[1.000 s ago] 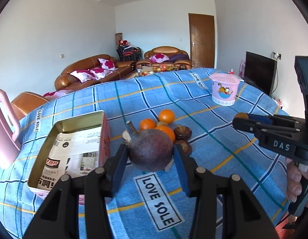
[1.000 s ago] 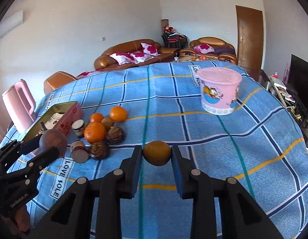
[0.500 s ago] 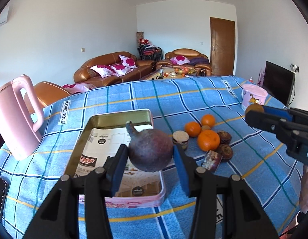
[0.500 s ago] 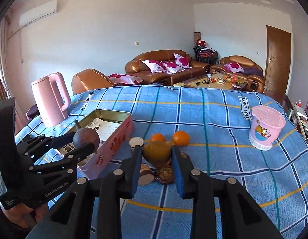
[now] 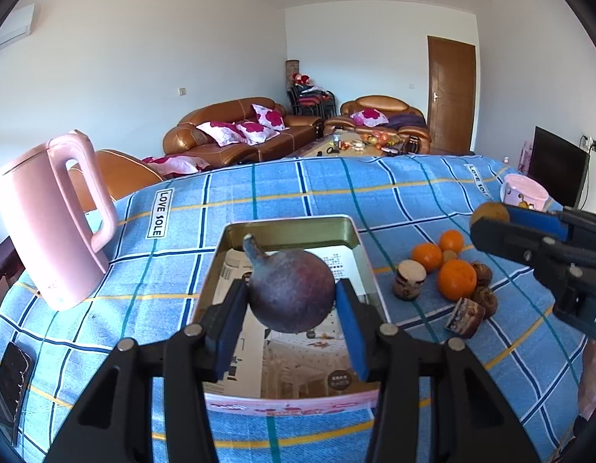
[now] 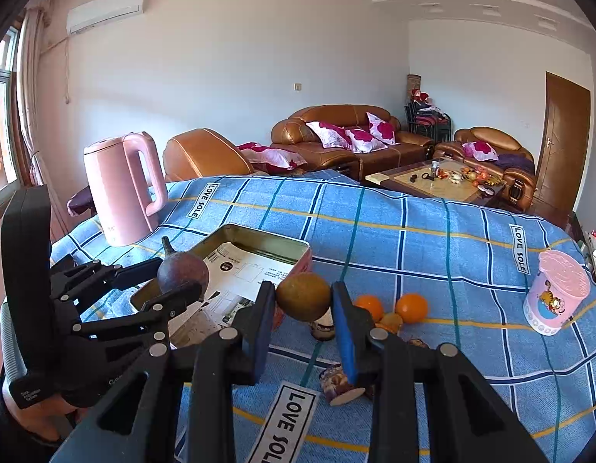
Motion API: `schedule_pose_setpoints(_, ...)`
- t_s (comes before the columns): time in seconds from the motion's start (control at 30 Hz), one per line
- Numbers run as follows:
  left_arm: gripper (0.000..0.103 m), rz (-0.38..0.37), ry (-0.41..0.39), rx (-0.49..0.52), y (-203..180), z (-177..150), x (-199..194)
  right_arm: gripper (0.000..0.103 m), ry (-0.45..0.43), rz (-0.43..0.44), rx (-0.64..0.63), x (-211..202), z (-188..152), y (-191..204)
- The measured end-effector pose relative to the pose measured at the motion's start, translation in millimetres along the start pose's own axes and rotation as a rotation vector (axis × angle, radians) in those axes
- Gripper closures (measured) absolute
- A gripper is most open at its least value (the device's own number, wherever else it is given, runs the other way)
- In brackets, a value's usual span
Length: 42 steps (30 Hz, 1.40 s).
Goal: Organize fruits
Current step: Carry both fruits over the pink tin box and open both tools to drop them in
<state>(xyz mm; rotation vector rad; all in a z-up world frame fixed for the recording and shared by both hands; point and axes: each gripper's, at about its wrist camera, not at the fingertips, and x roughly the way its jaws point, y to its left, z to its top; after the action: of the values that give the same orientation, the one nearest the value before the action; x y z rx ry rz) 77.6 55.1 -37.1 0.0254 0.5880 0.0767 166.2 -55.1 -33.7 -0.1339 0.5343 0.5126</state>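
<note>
My left gripper (image 5: 292,301) is shut on a dark purple passion fruit (image 5: 290,291) with a stem, held over the open pink tin box (image 5: 290,231). In the right wrist view that same left gripper (image 6: 174,287) with the purple passion fruit (image 6: 182,272) hangs above the tin box (image 6: 259,241). My right gripper (image 6: 303,308) is shut on a brown-green round fruit (image 6: 302,296), just right of the tin's near corner. Oranges (image 5: 456,278) and dark cut fruits (image 5: 465,316) lie in a heap on the blue checked cloth. In the left wrist view the right gripper (image 5: 490,220) shows at far right.
A pink kettle (image 5: 47,223) stands left of the tin. A pink lidded cup (image 6: 554,297) sits at the table's far right. A dark phone (image 5: 10,382) lies at the near left edge. Sofas and a low table stand beyond the table.
Both grippers swung left with their fruits. The purple fruit went from over the bare cloth to over the tin, and the brown-green fruit came to the tin's near corner.
</note>
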Motion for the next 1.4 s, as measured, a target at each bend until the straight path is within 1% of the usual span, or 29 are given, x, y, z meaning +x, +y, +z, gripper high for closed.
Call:
schedule_pose_setpoints(0.47,0.055,0.028,0.023,0.006,18,1,17,0.071,0.023,0.045,-0.021,34,5,21)
schedule_pose_setpoints(0.9,0.055,0.010,0.047,-0.015,29,-4,31,0.071,0.073,0.055,-0.037,66,-1,33)
schedule_pose_setpoints(1.17,0.054,-0.002,0.067,-0.029,34,-8,38,0.071,0.115,0.063,-0.075,82,-8,43)
schedule_pose_setpoints(1.4,0.054,0.008,0.072,-0.027,37,-11,41,0.071,0.148,0.070,-0.096,94,-14,52)
